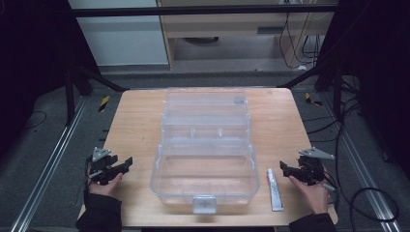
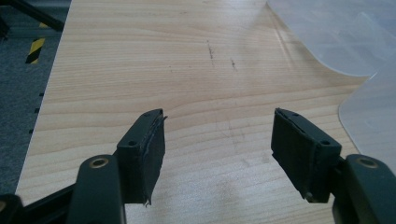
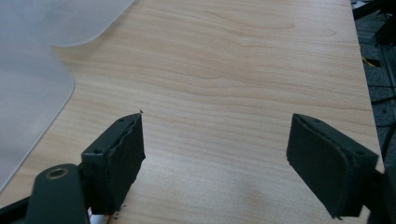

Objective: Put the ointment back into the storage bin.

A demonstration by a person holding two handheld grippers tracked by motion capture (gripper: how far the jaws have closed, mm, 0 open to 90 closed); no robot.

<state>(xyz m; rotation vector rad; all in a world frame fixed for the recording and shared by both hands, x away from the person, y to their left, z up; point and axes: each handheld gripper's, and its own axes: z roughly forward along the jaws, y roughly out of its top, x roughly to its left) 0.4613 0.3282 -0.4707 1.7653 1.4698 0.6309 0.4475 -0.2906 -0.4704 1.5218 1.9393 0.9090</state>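
Clear plastic box [image 1: 205, 154] sits open mid-bench [image 1: 135, 125], tiered trays stepping back, latch on the near edge. White tube [image 1: 274, 189] lies flat just right of the box, apart from it. Left gripper [image 1: 126, 164] rests at the left bench edge, jaws spread, nothing between them. Right gripper [image 1: 284, 168] near the right edge, just beside the tube's far end, jaws spread and empty too.

Wooden desk [image 1: 135, 121] on grey floor [image 1: 43, 154] with metal rails [image 1: 53, 159]; cabinet [image 1: 232, 29] behind; cables [image 1: 367, 193] at right; dim surroundings.
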